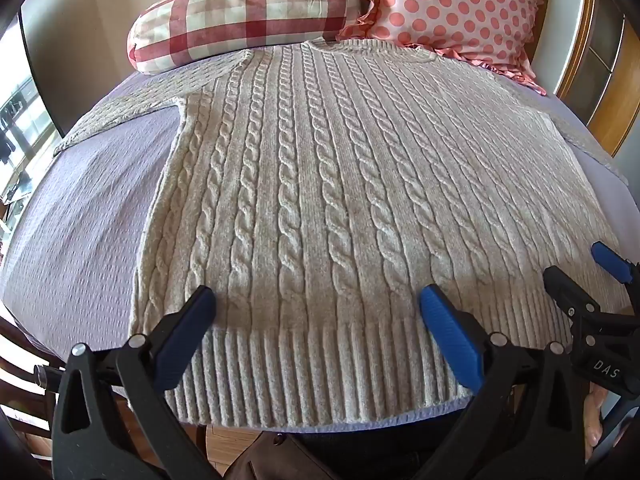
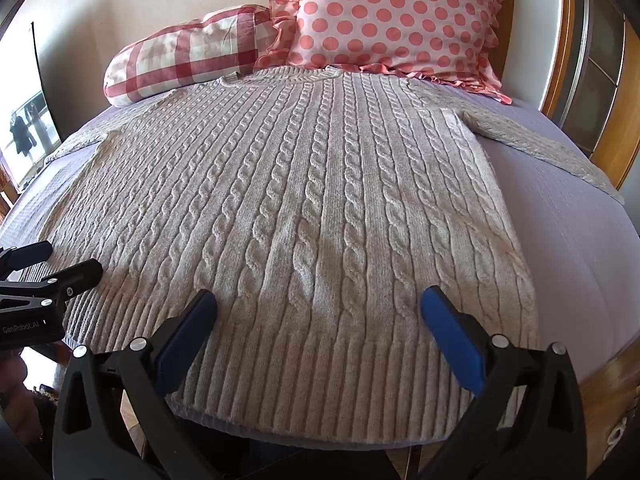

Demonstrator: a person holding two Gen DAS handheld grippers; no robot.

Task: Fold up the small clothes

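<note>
A cream cable-knit sweater (image 1: 320,184) lies flat and spread out on a lavender bed cover (image 1: 80,216), collar at the far end, sleeves out to both sides; it also shows in the right wrist view (image 2: 304,200). My left gripper (image 1: 318,300) is open and hovers over the left part of the ribbed hem (image 1: 304,380). My right gripper (image 2: 320,300) is open over the right part of the hem. Each gripper appears at the edge of the other's view: the right one in the left wrist view (image 1: 588,268), the left one in the right wrist view (image 2: 68,260). Neither holds anything.
A red-checked bolster pillow (image 1: 244,16) and a pink polka-dot pillow (image 1: 452,12) lie at the head of the bed beyond the collar. A wooden bed frame (image 2: 572,60) runs along the right. The near bed edge (image 1: 360,424) is just below the hem.
</note>
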